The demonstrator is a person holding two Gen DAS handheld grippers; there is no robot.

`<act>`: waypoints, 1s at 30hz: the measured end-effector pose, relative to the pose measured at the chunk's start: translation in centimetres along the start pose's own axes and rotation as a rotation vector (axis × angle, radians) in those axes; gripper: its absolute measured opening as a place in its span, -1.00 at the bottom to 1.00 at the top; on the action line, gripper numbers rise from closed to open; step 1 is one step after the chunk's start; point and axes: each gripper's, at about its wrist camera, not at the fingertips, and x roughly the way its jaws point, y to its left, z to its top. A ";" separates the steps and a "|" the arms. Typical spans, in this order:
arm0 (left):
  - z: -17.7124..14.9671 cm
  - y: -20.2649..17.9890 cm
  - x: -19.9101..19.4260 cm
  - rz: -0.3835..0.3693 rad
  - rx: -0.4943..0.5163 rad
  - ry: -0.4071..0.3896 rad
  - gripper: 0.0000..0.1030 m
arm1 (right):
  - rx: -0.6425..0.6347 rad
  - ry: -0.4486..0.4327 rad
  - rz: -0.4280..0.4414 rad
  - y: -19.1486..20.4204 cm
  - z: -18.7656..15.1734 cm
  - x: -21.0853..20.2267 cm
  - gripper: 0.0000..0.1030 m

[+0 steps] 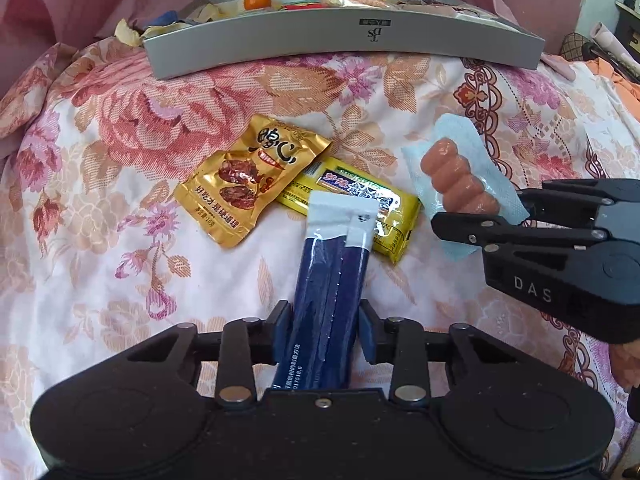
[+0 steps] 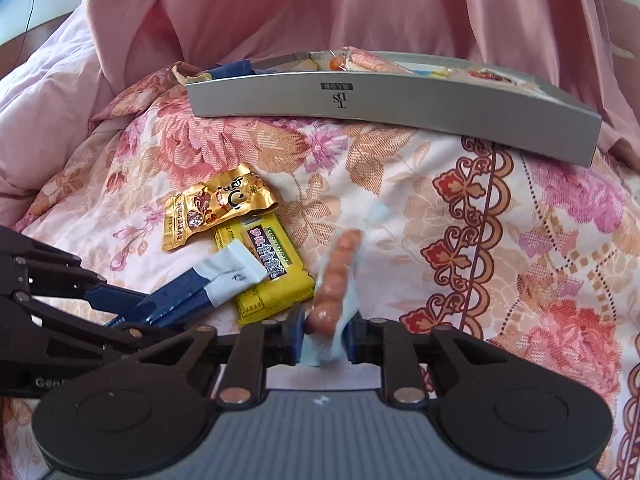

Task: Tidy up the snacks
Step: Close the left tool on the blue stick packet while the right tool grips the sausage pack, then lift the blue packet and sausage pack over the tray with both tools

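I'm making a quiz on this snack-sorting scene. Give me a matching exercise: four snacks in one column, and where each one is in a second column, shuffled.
Things:
1. blue packet
2. sausage
3. gold pouch
4. orange fruit

Places:
A. inside the grey box
B. clamped in the right gripper
C. loose on the floral bedcover, partly over the yellow pack
D. clamped in the left gripper

Pairs: 1-D, 2-B, 3-C, 4-A
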 end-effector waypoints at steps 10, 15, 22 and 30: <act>-0.2 -0.3 -1.8 -0.006 -0.038 -0.077 -0.36 | -0.060 -0.039 -0.037 1.0 -0.3 -1.6 -0.65; -0.2 -0.8 -2.3 0.015 -0.038 -0.104 -0.36 | -0.067 -0.049 -0.046 1.1 -0.6 -2.2 -0.65; 0.2 -0.8 -3.3 0.024 -0.066 -0.165 -0.36 | -0.099 -0.110 -0.081 1.6 -0.6 -3.4 -0.66; 0.7 -0.3 -4.2 0.031 -0.096 -0.209 -0.36 | -0.195 -0.175 -0.123 3.0 -0.9 -5.0 -0.66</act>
